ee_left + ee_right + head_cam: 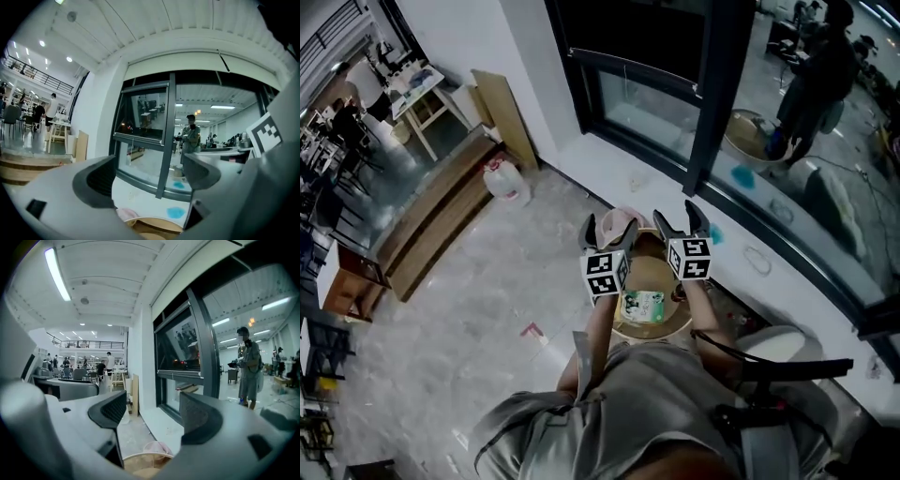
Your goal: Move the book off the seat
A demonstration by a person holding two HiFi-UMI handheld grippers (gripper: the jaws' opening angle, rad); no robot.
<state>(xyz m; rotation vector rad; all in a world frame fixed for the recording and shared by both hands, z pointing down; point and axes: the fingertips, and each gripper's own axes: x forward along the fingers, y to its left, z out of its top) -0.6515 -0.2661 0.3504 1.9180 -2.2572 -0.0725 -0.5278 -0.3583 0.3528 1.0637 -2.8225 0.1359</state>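
Head view showed the book lying on the round seat, not yet moved; the whole task remained. Left hand-held gripper and right hand-held gripper were released, empty, above it.

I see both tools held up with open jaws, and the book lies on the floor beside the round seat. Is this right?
Not quite. The book lies on top of the round wooden seat, not beside it; the head view shows this. The rest is right: the left tool and the right tool are both held up with open jaws.
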